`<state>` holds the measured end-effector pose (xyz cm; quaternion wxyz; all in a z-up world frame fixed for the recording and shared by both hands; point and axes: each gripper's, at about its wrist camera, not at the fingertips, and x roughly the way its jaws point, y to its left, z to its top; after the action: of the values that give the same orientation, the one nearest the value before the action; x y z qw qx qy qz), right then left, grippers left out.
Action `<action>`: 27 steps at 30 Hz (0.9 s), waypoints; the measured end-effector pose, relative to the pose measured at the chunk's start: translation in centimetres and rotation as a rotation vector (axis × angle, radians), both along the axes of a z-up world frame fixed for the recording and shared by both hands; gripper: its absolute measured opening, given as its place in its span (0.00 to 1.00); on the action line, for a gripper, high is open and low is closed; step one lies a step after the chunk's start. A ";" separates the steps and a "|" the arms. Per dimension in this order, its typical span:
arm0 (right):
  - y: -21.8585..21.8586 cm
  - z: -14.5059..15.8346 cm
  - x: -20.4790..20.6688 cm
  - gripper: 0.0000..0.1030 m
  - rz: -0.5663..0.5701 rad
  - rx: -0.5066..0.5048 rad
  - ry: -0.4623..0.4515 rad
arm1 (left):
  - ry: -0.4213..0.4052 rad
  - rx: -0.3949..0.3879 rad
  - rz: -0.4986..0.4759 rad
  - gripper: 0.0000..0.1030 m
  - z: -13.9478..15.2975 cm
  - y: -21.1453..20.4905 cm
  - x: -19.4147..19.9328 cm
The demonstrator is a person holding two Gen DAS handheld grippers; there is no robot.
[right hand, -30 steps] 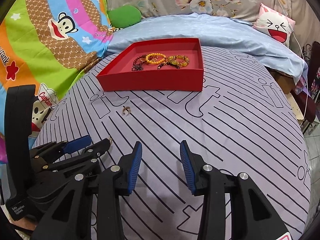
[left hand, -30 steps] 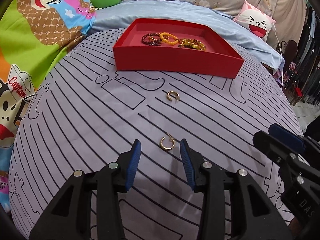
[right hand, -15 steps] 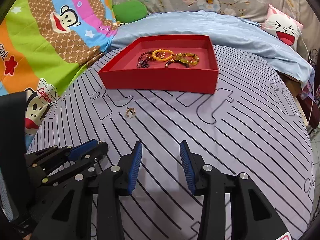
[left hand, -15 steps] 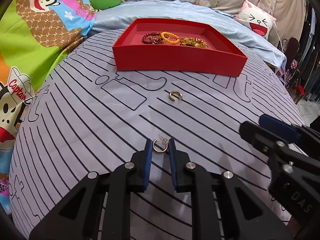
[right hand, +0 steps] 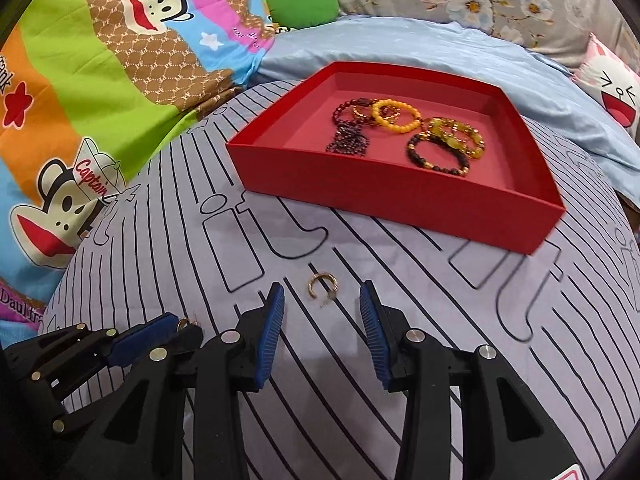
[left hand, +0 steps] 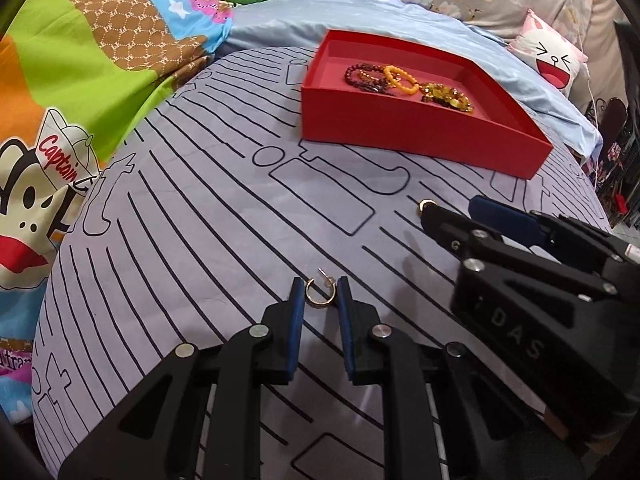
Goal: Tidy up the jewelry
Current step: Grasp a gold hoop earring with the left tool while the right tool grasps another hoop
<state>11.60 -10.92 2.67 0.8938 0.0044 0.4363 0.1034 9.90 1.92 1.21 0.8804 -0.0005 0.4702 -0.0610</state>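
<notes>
In the left wrist view, a gold hoop earring (left hand: 321, 293) is pinched between the blue pads of the left gripper (left hand: 320, 294), with the red tray (left hand: 416, 136) at one o'clock. In the right wrist view, the right gripper (right hand: 322, 300) is held open around a second hoop earring (right hand: 321, 286) lying untouched on the striped sheet (right hand: 440, 320).

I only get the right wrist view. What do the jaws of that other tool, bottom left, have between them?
Observer: The left gripper has just been closing its jaws; they now pinch a gold hoop.
Operator: Deep in the jaws, or just at the tips?
Observer: Right at the tips, spanning the gap from pad to pad.
Operator: Anything sticking out?
Observer: Its thin pin pokes out beyond the tips, toward the tray.
</notes>
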 end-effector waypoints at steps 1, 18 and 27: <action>0.2 -0.1 0.2 0.36 0.002 -0.003 0.001 | 0.000 0.001 0.002 0.16 0.0 0.1 0.1; -0.5 -0.4 0.5 0.15 -0.020 0.005 0.011 | -0.006 0.020 0.000 0.16 0.0 0.0 0.8; -4.6 1.5 -4.3 0.15 -0.074 0.052 -0.017 | -0.022 -0.019 -0.025 0.16 1.6 -0.8 -0.2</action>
<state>7.35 -15.47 4.19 0.9002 0.0429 0.4256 0.0816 9.67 1.16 2.80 0.8846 -0.0024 0.4601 -0.0764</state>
